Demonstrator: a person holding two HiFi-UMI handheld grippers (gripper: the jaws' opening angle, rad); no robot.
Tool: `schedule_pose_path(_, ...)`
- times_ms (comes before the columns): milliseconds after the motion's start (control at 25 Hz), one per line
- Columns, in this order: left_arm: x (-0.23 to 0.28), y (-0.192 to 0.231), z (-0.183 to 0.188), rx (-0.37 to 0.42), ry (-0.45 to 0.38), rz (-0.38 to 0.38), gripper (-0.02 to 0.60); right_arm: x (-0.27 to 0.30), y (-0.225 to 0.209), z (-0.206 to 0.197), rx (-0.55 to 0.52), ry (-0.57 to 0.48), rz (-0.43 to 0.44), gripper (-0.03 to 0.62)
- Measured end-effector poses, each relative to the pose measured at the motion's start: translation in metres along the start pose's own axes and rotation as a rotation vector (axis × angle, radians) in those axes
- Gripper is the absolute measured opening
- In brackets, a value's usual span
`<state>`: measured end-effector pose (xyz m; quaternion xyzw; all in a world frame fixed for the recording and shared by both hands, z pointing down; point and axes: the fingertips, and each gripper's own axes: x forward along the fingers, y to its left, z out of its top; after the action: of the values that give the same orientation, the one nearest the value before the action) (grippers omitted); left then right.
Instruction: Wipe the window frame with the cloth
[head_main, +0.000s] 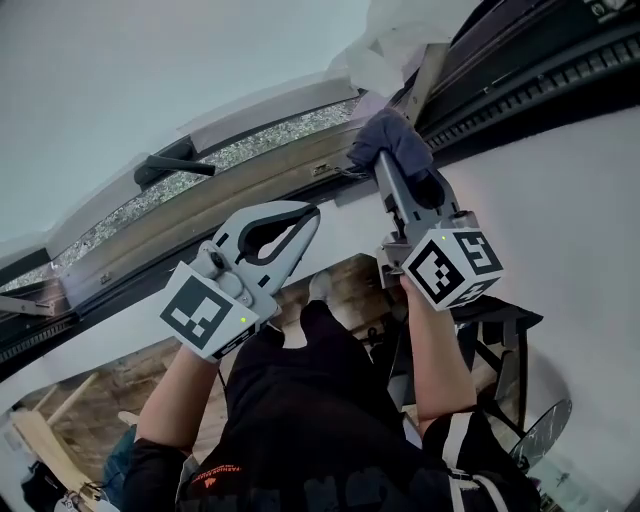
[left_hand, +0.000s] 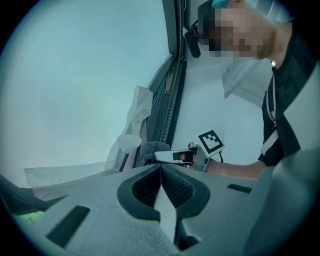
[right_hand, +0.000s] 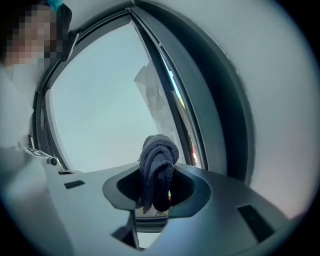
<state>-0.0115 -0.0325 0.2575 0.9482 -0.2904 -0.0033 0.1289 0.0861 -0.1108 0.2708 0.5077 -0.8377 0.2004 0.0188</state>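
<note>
A blue-grey cloth (head_main: 392, 142) is bunched in my right gripper (head_main: 385, 160), which is shut on it and holds it up against the dark window frame (head_main: 520, 85). In the right gripper view the cloth (right_hand: 158, 167) hangs folded between the jaws, with the frame's dark bars (right_hand: 187, 95) running up behind it. My left gripper (head_main: 312, 214) is lower and to the left, shut with nothing in it, pointing toward the sill. The left gripper view shows its jaws closed together (left_hand: 161, 167), with the right gripper (left_hand: 175, 156) and the cloth (left_hand: 152, 149) beyond.
A black window handle (head_main: 170, 166) sits on the lower frame at the left. Crumpled white plastic sheeting (head_main: 385, 45) hangs by the frame near the cloth. White wall (head_main: 560, 210) lies to the right. A fan (head_main: 545, 430) and wooden floor (head_main: 130, 375) are far below.
</note>
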Motion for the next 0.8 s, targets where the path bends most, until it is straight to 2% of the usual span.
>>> schedule_pose_path(440, 0.016, -0.009, 0.012, 0.005, -0.025, -0.044, 0.020, -0.019, -0.013, 0.041, -0.031, -0.079, -0.031, 0.112)
schedule_pose_path(800, 0.025, -0.014, 0.010, 0.003, 0.001, -0.058, 0.020, -0.023, -0.025, 0.042, -0.015, -0.084, -0.051, 0.112)
